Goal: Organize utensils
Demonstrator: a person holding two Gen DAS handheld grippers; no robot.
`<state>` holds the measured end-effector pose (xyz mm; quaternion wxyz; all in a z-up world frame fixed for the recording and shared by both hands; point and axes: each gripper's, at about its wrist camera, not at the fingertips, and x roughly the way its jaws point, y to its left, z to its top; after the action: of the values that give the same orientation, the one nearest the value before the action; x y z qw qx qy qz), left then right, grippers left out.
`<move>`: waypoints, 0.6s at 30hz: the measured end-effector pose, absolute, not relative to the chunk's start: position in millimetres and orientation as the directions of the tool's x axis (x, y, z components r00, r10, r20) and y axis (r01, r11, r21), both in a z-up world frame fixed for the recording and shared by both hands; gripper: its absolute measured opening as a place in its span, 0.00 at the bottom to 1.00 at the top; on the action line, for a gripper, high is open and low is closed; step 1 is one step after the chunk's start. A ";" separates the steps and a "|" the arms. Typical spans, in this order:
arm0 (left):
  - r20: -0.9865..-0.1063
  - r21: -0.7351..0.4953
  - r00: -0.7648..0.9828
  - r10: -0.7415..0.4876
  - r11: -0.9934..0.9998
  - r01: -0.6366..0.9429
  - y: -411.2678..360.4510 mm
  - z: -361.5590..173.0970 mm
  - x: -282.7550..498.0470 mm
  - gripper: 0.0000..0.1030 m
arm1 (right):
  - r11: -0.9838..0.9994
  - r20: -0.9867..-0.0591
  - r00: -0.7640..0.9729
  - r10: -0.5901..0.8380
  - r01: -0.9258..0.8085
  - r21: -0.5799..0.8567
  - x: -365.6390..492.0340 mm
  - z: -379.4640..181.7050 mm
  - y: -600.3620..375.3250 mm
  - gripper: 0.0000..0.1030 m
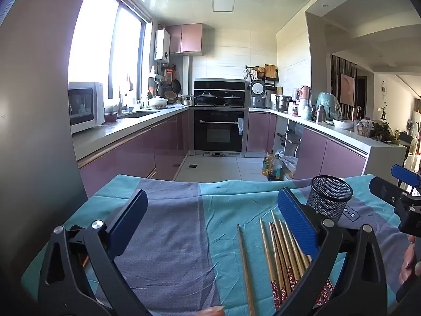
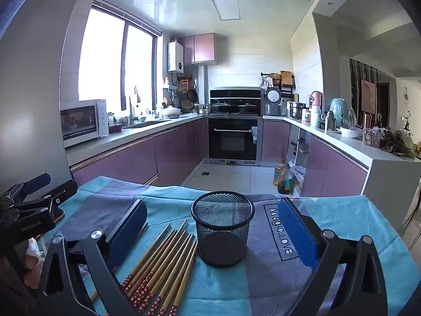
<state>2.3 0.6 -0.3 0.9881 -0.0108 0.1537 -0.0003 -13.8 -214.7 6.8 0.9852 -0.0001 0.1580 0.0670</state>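
Several bamboo chopsticks [image 1: 282, 252] with red flowered ends lie side by side on the cloth, near my left gripper's right finger. One chopstick [image 1: 244, 266] lies apart to their left. A black mesh cup [image 1: 330, 197] stands upright and empty behind them. My left gripper [image 1: 213, 218] is open and empty above the cloth. In the right wrist view the chopsticks [image 2: 163, 266] lie left of the mesh cup [image 2: 223, 227]. My right gripper [image 2: 213, 226] is open and empty, with the cup between its fingers' lines. The right gripper also shows at the left wrist view's right edge [image 1: 402, 189].
A teal and grey cloth [image 1: 168, 237] printed "Magic. LOVE" [image 2: 281, 231] covers the table. Beyond its far edge are the kitchen floor, two oil bottles [image 1: 272, 167], purple cabinets and an oven [image 1: 219, 129]. The left gripper's body [image 2: 29, 210] is at the left.
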 end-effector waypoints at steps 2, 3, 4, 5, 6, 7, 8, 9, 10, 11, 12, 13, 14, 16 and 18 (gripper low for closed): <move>-0.267 -0.010 0.964 -0.003 1.000 0.000 -0.5 -0.2 -1.0 0.95 | 0.990 -0.314 0.939 0.139 -0.137 0.029 -12.6 6.7 -215.2 0.94; -0.265 -0.010 0.964 -0.003 1.000 0.000 -0.3 -0.3 -1.4 0.95 | 0.990 -0.310 0.941 0.138 -0.135 0.031 -15.2 12.8 -218.9 0.94; -0.262 -0.008 0.965 -0.004 1.000 0.002 -3.0 1.5 -2.6 0.95 | 0.990 -0.309 0.941 0.139 -0.135 0.033 -14.3 14.7 -220.9 0.94; -0.261 -0.008 0.965 -0.006 1.000 0.004 -3.4 1.9 -3.2 0.95 | 0.990 -0.309 0.941 0.138 -0.134 0.035 -12.1 15.9 -223.7 0.94; -0.259 -0.007 0.966 -0.006 1.000 0.004 -3.6 2.3 -3.8 0.95 | 0.991 -0.306 0.943 0.134 -0.131 0.030 -11.3 16.0 -223.9 0.94; -0.257 -0.008 0.966 -0.006 1.000 0.005 -3.7 2.8 -4.5 0.95 | 0.991 -0.300 0.945 0.133 -0.130 0.030 -13.7 14.9 -222.2 0.94; -0.254 -0.008 0.967 -0.006 1.000 0.004 1.0 6.2 -9.8 0.95 | 0.991 -0.296 0.946 0.133 -0.131 0.029 -15.4 14.2 -221.7 0.94; -0.250 -0.009 0.968 -0.005 1.000 0.003 1.5 7.1 -11.1 0.95 | 0.991 -0.294 0.946 0.134 -0.131 0.030 -16.0 14.3 -223.1 0.94; -0.247 -0.011 0.969 -0.005 1.000 0.003 2.4 7.9 -12.4 0.95 | 0.992 -0.284 0.950 0.128 -0.126 0.024 -17.7 12.3 -217.9 0.94; -0.249 -0.005 0.969 -0.004 1.000 0.003 -3.0 5.5 -9.4 0.95 | 0.992 -0.276 0.953 0.125 -0.123 0.023 -19.7 11.3 -214.1 0.94; -0.246 -0.005 0.969 -0.003 1.000 0.002 -3.1 5.7 -9.8 0.95 | 0.992 -0.271 0.955 0.123 -0.121 0.025 -20.5 10.5 -214.4 0.94; -0.244 -0.003 0.970 -0.002 1.000 0.001 -3.3 5.7 -10.1 0.95 | 0.993 -0.270 0.955 0.122 -0.119 0.027 -20.6 10.1 -214.2 0.94; -0.243 -0.003 0.970 -0.001 1.000 0.001 -3.6 5.8 -10.3 0.95 | 0.992 -0.267 0.956 0.123 -0.120 0.029 -21.0 10.6 -215.1 0.94; -0.238 -0.002 0.971 -0.001 1.000 0.001 -4.3 5.8 -10.7 0.95 | 0.993 -0.262 0.958 0.120 -0.117 0.028 -21.7 11.7 -215.7 0.94; -0.233 -0.003 0.972 -0.002 1.000 0.001 -3.2 4.4 -9.6 0.95 | 0.993 -0.255 0.960 0.118 -0.115 0.026 -23.0 12.8 -215.4 0.94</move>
<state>-9.6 -3.2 4.4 0.9931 -0.0015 0.1175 -0.0009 -23.0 -215.4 12.8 0.9898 0.0054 0.1293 0.0587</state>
